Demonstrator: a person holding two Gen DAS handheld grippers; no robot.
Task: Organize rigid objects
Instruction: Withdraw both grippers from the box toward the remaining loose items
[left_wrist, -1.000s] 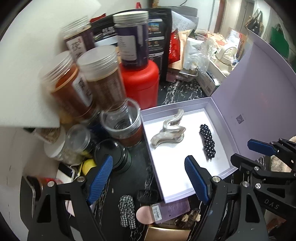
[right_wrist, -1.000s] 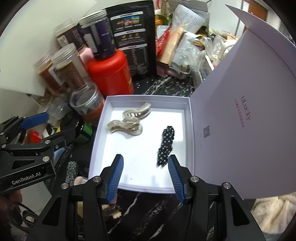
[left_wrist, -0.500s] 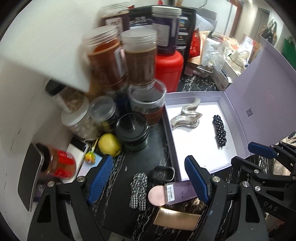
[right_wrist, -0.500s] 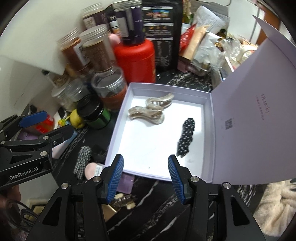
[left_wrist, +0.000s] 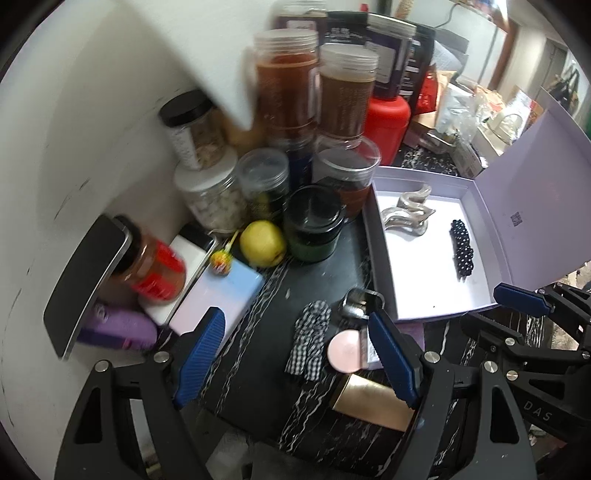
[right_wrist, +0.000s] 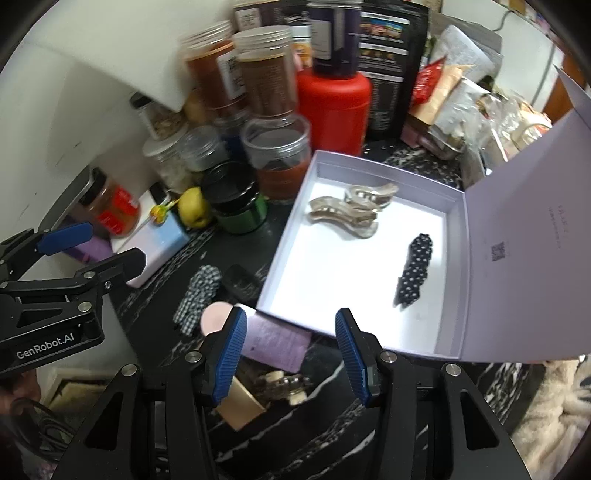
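Both tongs are held spread and empty, left tongs (left_wrist: 295, 350) wider than right tongs (right_wrist: 288, 347). Two clips are already laid in the open box (right_wrist: 354, 295) at frame centre; the checkered clip (left_wrist: 310, 343) is left on the surface at lower centre, judged next.

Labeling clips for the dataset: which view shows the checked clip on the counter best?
Left wrist: the checked clip lies whole and sharp between the left gripper's open jaws. Right wrist shows it smaller, blurred, off to the left edge.

yellow apple (left_wrist: 263, 243), red bottle (right_wrist: 333, 107), lollipop (left_wrist: 220, 264), spice jars (left_wrist: 288, 79)
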